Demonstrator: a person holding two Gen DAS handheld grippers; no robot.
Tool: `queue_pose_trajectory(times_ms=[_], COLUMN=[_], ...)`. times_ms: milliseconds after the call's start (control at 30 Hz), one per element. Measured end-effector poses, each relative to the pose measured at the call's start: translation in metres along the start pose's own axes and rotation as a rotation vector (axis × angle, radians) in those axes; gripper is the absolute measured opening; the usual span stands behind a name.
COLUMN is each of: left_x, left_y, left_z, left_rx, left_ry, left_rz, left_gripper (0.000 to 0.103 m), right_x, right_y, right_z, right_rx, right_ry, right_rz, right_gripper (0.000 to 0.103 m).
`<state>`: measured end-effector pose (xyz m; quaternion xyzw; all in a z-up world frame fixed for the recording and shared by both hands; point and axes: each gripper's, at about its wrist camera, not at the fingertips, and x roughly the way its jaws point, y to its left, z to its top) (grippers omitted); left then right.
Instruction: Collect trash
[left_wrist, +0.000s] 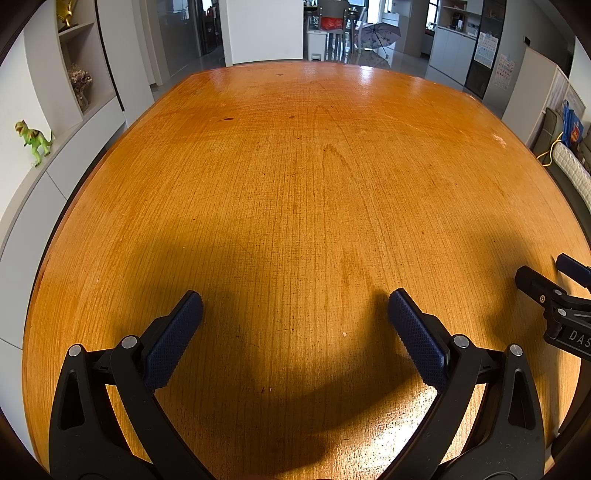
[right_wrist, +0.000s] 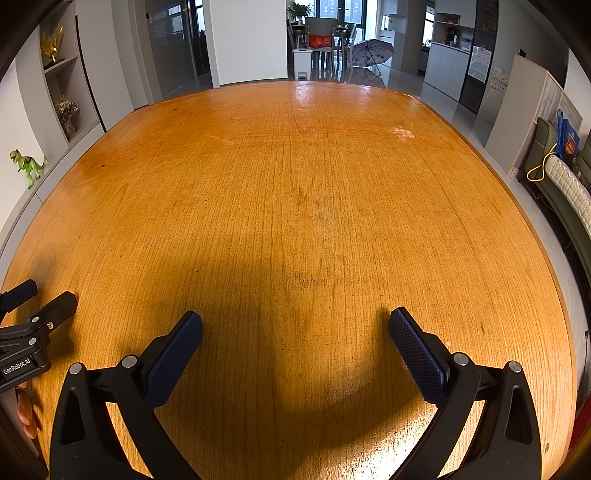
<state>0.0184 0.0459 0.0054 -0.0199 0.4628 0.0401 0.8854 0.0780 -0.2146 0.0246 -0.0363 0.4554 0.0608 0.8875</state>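
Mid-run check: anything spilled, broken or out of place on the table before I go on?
Nothing spilled or broken. The orange-brown wooden table shows only small dark specks and a pale scuff near its far right edge. No trash shows in either view. The left gripper and right gripper are both open, holding nothing.

"GenRobot.AI" stands on the left claw (right_wrist: 35, 301); "DAS", cut off, stands on the right claw (left_wrist: 550, 275).
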Motion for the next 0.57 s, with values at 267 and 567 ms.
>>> queue_pose_trajectory(times_ms=[267,567], left_x=[0.0003,0.0001], left_y=[-0.0006,0.0004], left_z=[0.0002,0.0000], left_rx=[0.000,0.000], left_ry=[0.000,0.000], left_rz=[0.000,0.000], left_gripper=[0.097,0.097], right_x=[-0.0001,0.0001], right_y=[-0.0002,0.0000], right_z=[-0.0001,0.0001], right_rx=[0.000,0.001], right_ry=[0.000,0.000], right_rz=[0.000,0.001], right_gripper=[0.101,0.101])
